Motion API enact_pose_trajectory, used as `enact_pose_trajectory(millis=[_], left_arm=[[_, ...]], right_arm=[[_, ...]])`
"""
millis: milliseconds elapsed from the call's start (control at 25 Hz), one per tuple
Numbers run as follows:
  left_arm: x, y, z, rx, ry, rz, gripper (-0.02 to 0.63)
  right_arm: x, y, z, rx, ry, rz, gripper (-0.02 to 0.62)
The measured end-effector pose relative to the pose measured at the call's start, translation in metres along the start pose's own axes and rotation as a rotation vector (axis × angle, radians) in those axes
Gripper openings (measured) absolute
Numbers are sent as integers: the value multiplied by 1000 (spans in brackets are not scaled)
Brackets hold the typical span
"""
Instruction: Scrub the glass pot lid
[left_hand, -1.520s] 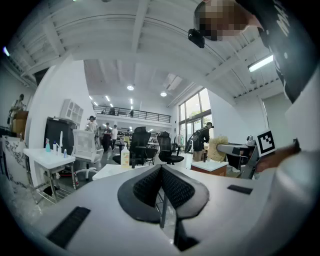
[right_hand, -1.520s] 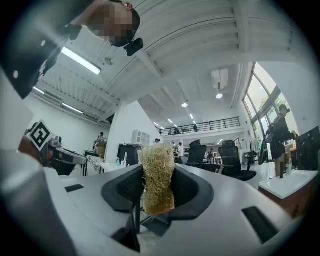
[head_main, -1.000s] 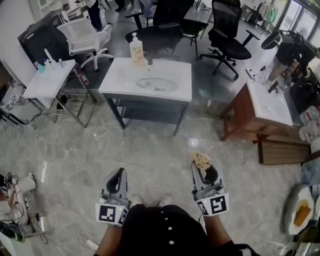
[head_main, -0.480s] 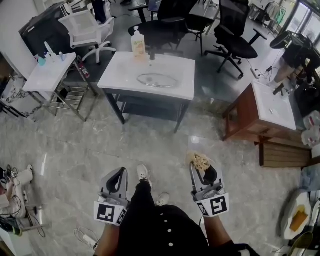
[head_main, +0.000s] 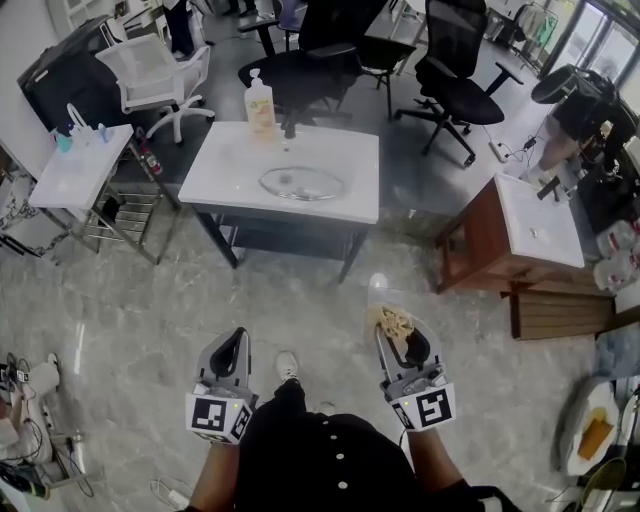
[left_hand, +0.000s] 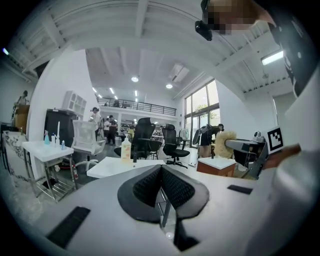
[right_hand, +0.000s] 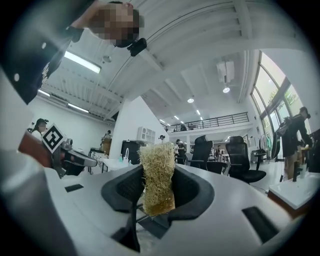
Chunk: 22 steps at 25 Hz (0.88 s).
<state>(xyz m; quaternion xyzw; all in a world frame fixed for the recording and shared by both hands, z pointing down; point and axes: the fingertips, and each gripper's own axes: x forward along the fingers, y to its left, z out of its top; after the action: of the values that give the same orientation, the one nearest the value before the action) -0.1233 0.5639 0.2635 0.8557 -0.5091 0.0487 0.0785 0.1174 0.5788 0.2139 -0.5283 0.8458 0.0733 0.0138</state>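
The glass pot lid (head_main: 300, 183) lies flat on the white sink table (head_main: 225, 170) ahead of me, a couple of steps away. A soap bottle (head_main: 259, 103) stands at the table's back edge, also seen small in the left gripper view (left_hand: 126, 149). My left gripper (head_main: 238, 342) is held low at waist height, its jaws shut with nothing between them (left_hand: 161, 172). At the same height my right gripper (head_main: 400, 332) is shut on a tan fibrous scrubber (head_main: 396, 322), which sticks up from between the jaws (right_hand: 157, 175). Both grippers are well short of the lid.
A small white side table (head_main: 75, 165) with bottles stands left of the sink table. To the right sits a wooden cabinet with a white top (head_main: 520, 235). Office chairs (head_main: 455, 70) stand behind. Marble floor (head_main: 150, 310) lies between me and the table. People stand far back.
I have stepped forward, one foot then the other, and the sink table has drifted slightly left in view. Both grippers stay where they were, the right still holding the scrubber.
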Motion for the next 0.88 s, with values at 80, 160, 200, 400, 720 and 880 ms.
enact_pose_trajectory(millis=[80, 160, 200, 400, 720, 880], left_arm=[[16, 9, 1, -23, 8, -11, 21], [30, 18, 5, -18, 12, -26, 21], [37, 22, 7, -12, 15, -31, 21], [67, 46, 13, -4, 37, -64, 21], [107, 90, 22, -6, 27, -85, 21], [121, 109, 21, -27, 43, -100, 21]], right_arm=[[17, -5, 0, -20, 15, -11, 160], [35, -10, 4, 6, 2, -26, 159], [44, -13, 6, 13, -4, -31, 160], [83, -18, 6, -31, 4, -42, 160], [140, -22, -6, -65, 11, -44, 158], [162, -21, -3, -23, -7, -77, 158]])
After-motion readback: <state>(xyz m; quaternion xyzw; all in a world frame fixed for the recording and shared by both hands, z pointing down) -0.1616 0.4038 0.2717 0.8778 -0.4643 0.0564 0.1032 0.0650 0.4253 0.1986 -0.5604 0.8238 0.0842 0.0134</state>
